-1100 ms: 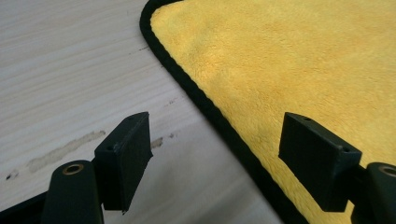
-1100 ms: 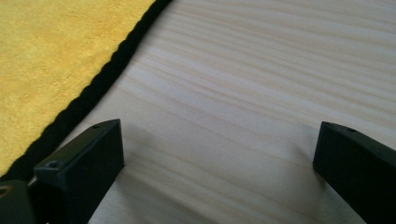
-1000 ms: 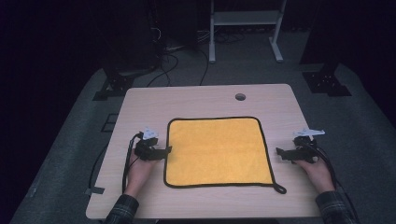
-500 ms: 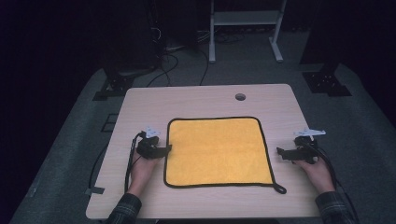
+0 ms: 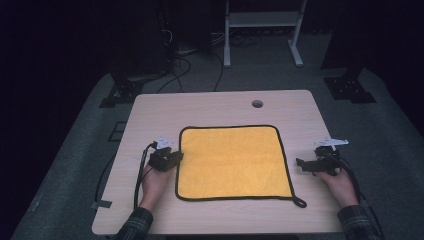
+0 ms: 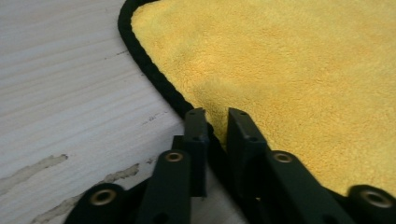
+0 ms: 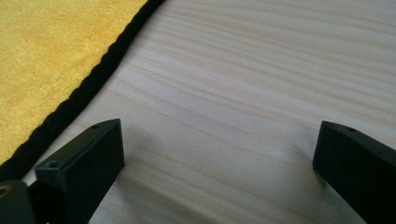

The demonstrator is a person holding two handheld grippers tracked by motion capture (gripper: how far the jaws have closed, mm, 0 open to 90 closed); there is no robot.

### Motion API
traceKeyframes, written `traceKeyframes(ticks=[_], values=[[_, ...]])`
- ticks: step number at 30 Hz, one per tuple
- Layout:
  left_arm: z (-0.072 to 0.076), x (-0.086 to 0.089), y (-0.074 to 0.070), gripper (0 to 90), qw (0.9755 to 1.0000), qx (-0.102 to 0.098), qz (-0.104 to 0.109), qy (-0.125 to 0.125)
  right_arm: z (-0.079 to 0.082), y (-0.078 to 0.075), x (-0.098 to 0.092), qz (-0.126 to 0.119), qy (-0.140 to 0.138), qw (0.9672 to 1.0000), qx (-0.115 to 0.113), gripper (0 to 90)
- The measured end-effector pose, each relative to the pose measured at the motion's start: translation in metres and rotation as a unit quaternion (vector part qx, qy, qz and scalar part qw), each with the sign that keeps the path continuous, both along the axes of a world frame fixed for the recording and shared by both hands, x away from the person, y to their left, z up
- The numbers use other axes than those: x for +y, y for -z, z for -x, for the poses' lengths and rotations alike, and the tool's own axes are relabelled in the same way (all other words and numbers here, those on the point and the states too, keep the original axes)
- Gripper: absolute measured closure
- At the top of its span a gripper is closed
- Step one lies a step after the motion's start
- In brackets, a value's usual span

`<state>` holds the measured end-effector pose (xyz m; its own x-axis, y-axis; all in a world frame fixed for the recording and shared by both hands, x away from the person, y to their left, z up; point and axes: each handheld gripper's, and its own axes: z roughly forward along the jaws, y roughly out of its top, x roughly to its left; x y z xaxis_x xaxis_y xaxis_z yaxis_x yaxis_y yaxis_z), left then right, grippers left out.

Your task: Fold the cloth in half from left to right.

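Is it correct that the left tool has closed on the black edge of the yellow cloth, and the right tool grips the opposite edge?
Not quite. The left tool pinches the yellow cloth's black edge, but the right gripper view shows the right tool open over bare table.

A: What do the tools look like?
B: Each gripper, left [image 5: 173, 156] and right [image 5: 303, 164], is black with a pale plate on top and a black cable trailing back. Up close the jaws are flat, matte black, with brass-coloured rivets at the joints.
A: And the sleeves?
B: Dark plaid cuffs on both wrists.
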<state>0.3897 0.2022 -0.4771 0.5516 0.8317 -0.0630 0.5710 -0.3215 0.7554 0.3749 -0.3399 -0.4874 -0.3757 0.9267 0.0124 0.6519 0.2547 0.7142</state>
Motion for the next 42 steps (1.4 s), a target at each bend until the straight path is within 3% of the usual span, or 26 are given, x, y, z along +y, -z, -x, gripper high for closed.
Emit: traceKeyframes(ticks=[7, 11, 18, 22, 24, 29, 38, 42], values=[[0.000, 0.000, 0.000, 86.2, 1.0000, 0.000, -0.002, 0.007, 0.000, 0.000, 0.000, 0.000, 0.000, 1.0000, 0.000, 1.1], [-0.001, 0.008, -0.001, 86.5, 0.9999, 0.009, 0.004, 0.005, 0.000, 0.000, 0.000, 0.000, -0.002, 1.0000, 0.000, 1.1], [0.000, 0.028, -0.005, 86.5, 0.9998, 0.010, -0.007, -0.017, -0.001, 0.000, 0.001, -0.001, -0.008, 1.0000, 0.000, 1.1], [0.002, 0.037, -0.013, 86.6, 0.9996, 0.001, 0.023, -0.019, -0.001, 0.000, 0.001, 0.000, -0.010, 1.0000, 0.000, 1.1], [0.004, 0.037, -0.018, 86.6, 0.9987, -0.008, 0.046, -0.019, -0.001, 0.000, 0.001, 0.000, -0.010, 1.0000, 0.000, 1.1], [0.004, 0.038, -0.026, 86.4, 0.9966, -0.015, 0.080, -0.005, -0.001, 0.000, 0.001, -0.001, -0.012, 0.9999, 0.000, 1.1], [0.000, 0.025, -0.033, 86.3, 0.9931, -0.020, 0.114, 0.022, -0.001, 0.000, 0.002, -0.001, -0.012, 0.9999, 0.000, 1.1], [-0.003, 0.017, -0.035, 86.3, 0.9902, -0.019, 0.134, 0.036, -0.001, 0.000, 0.002, -0.001, -0.012, 0.9999, 0.000, 1.1]])
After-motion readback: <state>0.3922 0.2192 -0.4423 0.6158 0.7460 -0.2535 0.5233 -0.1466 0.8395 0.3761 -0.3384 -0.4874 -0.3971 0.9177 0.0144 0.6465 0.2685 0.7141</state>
